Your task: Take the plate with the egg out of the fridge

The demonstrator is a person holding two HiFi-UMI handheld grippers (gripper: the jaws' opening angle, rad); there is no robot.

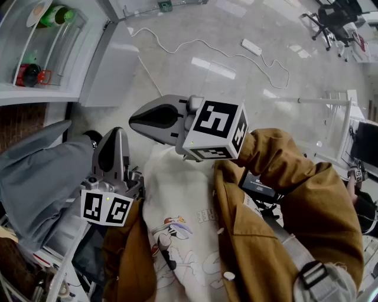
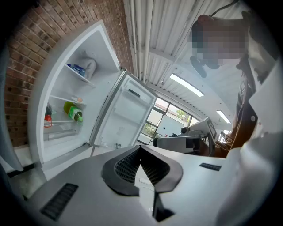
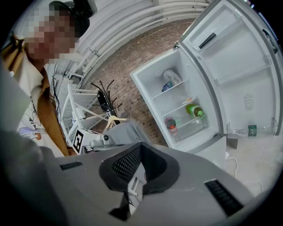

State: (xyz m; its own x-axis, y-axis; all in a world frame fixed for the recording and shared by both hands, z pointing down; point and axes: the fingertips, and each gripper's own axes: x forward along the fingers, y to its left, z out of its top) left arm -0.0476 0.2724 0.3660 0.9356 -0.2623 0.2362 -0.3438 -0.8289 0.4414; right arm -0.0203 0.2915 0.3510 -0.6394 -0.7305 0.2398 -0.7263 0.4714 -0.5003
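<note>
The fridge (image 1: 59, 94) stands open at the head view's upper left, well away from both grippers. On a shelf lies a pale plate with something orange on it (image 1: 38, 12) (image 3: 190, 100) (image 2: 77, 99), above a green bottle (image 1: 56, 15) (image 3: 194, 110). I cannot make out the egg. My left gripper (image 1: 117, 133) is held close to the person's body, pointing up, shut and empty. Beside it my right gripper (image 1: 133, 121) points left, also shut with nothing in it. In the gripper views, the left gripper (image 2: 140, 150) and the right gripper (image 3: 140, 146) show their jaws meeting at the tips.
The fridge door (image 1: 112, 65) (image 3: 239, 66) swings wide open. A red item (image 1: 29, 74) sits on a lower fridge shelf. A power strip with its cable (image 1: 251, 46) lies on the glossy floor. A grey garment (image 1: 35, 171) hangs at left, an office chair (image 1: 331, 20) stands far right.
</note>
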